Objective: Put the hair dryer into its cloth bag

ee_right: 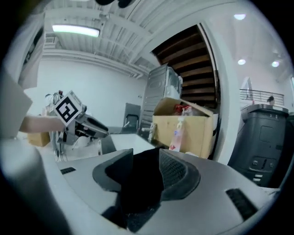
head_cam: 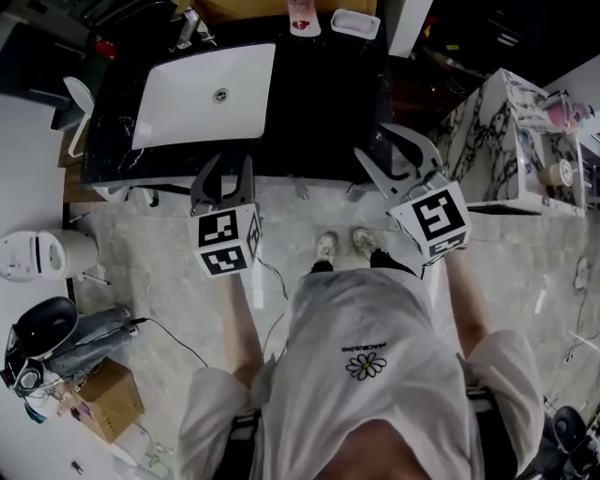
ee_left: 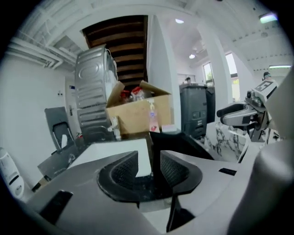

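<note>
In the head view both grippers are held up in front of a black counter (head_cam: 328, 103) with a white sink (head_cam: 202, 89). My left gripper (head_cam: 225, 173) (ee_left: 149, 160) is open with nothing between its pads. My right gripper (head_cam: 371, 141) (ee_right: 146, 160) is open and empty too; only the dark counter shows through its gap. On the floor at the lower left lies a grey cloth bundle (head_cam: 94, 333) with a dark round end (head_cam: 42, 323) and a trailing cord. I cannot tell whether that is the hair dryer in its bag. Neither gripper is near it.
A cardboard box (ee_left: 138, 114), a pink-labelled bottle (head_cam: 300, 17) and a white container (head_cam: 356, 23) stand at the counter's back. A marble-patterned cabinet (head_cam: 511, 141) is at the right. A white appliance (head_cam: 37, 255) and a small cardboard box (head_cam: 108, 398) sit on the floor at the left.
</note>
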The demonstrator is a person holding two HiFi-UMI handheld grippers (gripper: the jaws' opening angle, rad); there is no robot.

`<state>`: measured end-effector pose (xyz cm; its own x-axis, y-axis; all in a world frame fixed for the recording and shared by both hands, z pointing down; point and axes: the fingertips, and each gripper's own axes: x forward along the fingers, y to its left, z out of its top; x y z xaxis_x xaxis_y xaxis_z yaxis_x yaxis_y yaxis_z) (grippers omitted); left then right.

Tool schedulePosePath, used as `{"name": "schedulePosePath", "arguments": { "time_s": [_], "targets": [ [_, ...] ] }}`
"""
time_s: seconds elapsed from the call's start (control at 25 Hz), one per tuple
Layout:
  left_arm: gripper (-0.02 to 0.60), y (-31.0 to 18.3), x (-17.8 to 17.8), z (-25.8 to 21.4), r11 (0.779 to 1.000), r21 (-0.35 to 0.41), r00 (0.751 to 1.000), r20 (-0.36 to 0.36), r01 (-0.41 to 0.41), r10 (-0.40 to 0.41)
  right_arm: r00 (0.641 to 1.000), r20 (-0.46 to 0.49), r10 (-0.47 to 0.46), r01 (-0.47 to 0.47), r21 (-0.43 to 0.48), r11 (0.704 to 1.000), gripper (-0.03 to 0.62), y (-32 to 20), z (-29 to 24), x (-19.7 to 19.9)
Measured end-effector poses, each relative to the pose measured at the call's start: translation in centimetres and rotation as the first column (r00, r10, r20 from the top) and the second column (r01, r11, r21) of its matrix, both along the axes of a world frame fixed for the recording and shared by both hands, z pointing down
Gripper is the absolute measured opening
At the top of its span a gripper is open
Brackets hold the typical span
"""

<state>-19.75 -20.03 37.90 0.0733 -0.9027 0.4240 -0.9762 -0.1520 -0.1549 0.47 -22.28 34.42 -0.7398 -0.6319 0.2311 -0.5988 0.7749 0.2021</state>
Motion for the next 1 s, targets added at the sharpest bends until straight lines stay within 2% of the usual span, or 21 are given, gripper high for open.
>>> {"name": "schedulePosePath", "arguments": {
  "time_s": [0.12, 0.24, 0.36, 0.44, 0.56, 0.72, 0.84, 1.0],
  "targets": [
    [0.141, -1.9, 1.3, -5.2, 0.993, 0.119, 0.999, -0.032, -0.011, 0.015, 0.987, 0.146, 0.066, -0.074, 0.053, 0.996, 0.158, -2.0, -4.8, 0.8],
    [0.131, -3.4, 3.3, -9.8, 0.972, 0.235, 0.996, -0.088, -0.011, 0.033, 0.961, 0.248, 0.127, -0.155, 0.096, 0.983, 0.153, -3.1, -8.2, 1.6],
    [0.058, -4.3, 5.0, -13.1, 0.942, 0.336, 0.99, -0.142, 0.03, 0.019, 0.926, 0.331, 0.181, -0.224, 0.097, 0.97, 0.113, -3.5, -9.9, 2.3],
    [0.032, -4.4, 6.3, -14.4, 0.925, 0.377, 0.986, -0.166, 0.047, 0.018, 0.904, 0.368, 0.219, -0.269, 0.09, 0.959, 0.083, -3.6, -10.2, 2.9],
    [0.021, -4.1, 8.0, -14.8, 0.912, 0.408, 0.98, -0.197, 0.055, 0.029, 0.869, 0.412, 0.273, -0.333, 0.079, 0.94, 0.026, -3.4, -10.0, 4.0],
    [0.018, -3.4, 9.8, -13.5, 0.909, 0.416, 0.977, -0.206, 0.04, 0.052, 0.84, 0.428, 0.332, -0.392, 0.057, 0.918, 0.012, -3.0, -8.7, 5.0],
    [0.018, -3.4, 10.8, -12.1, 0.918, 0.396, 0.98, -0.188, 0.019, 0.061, 0.853, 0.375, 0.362, -0.417, 0.072, 0.906, 0.012, -2.8, -7.3, 5.1],
    [0.017, -3.6, 11.6, -11.0, 0.929, 0.369, 0.982, -0.176, -0.001, 0.071, 0.872, 0.327, 0.364, -0.412, 0.089, 0.907, 0.012, -2.7, -6.2, 4.9]
  ]
}}
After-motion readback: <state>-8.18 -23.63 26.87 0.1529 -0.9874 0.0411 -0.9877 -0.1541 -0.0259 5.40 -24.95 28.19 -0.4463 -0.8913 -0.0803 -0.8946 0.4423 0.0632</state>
